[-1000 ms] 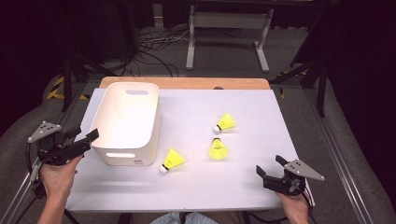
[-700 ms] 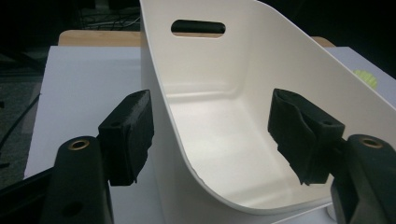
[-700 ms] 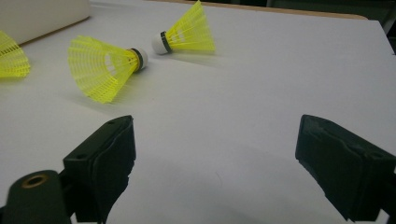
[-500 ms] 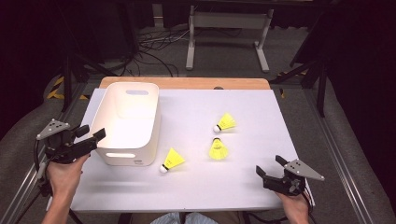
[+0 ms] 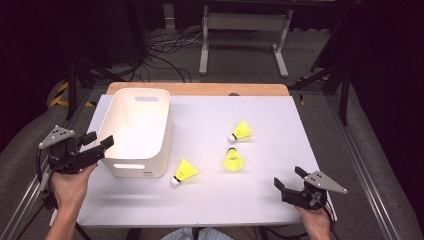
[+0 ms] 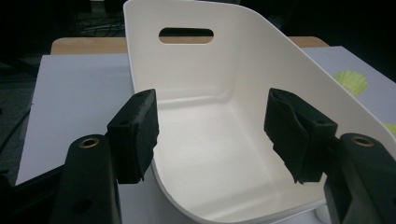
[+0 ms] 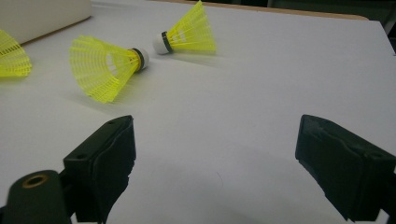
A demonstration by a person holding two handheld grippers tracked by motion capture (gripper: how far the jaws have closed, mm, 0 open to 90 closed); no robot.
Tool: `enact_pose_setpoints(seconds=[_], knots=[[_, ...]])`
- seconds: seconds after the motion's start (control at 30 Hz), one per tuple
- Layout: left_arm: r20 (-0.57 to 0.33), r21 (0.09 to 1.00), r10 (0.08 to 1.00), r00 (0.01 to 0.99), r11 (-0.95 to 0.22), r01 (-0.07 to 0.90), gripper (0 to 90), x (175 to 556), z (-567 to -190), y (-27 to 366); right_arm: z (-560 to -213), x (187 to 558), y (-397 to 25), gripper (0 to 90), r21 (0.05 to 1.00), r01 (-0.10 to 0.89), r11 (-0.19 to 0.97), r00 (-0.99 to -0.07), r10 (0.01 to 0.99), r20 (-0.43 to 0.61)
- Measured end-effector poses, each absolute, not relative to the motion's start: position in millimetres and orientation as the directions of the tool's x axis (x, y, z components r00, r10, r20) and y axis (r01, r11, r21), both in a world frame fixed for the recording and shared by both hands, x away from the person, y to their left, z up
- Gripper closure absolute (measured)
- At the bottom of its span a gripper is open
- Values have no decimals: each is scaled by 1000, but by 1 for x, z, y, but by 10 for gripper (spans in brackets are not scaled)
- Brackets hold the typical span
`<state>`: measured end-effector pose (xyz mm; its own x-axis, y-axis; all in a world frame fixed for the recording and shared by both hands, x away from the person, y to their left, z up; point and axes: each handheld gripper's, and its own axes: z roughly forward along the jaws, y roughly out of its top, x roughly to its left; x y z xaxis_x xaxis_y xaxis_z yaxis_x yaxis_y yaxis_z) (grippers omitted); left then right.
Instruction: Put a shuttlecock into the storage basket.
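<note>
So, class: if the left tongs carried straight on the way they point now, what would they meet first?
The left tongs stand open, straddling the near left rim of the white bin. Going straight on, that wall would probably slide between them, though depth is hard to judge.

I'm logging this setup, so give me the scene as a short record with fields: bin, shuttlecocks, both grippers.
bin: white bin, left part of the table, nothing inside
shuttlecocks: three yellow shuttlecocks, all on the table outside the bin
left gripper: left gripper open, jaws astride the bin's near left rim
right gripper: right gripper open, holding nothing, low over the table's near right corner
</note>
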<state>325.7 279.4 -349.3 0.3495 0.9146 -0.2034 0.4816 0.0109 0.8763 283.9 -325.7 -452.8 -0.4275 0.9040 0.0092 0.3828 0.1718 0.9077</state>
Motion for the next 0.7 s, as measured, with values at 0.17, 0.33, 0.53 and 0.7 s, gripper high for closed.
enact_pose_setpoints(seconds=[0.17, 0.33, 0.53, 0.7], knots=[[-200, 873, 908, 369, -5, 488, 362, 328, -348, 273, -453, 284, -326, 129, 908, 382, 173, -430, 903, 9], [-205, 867, 900, 384, -15, 498, 366, 331, -348, 267, -453, 284, -326, 128, 908, 382, 173, -430, 903, 9], [-213, 863, 889, 406, -24, 505, 377, 334, -347, 260, -453, 284, -325, 128, 908, 382, 176, -432, 902, 7], [-219, 859, 878, 426, -34, 510, 381, 337, -347, 252, -453, 284, -325, 128, 907, 381, 176, -433, 901, 7]])
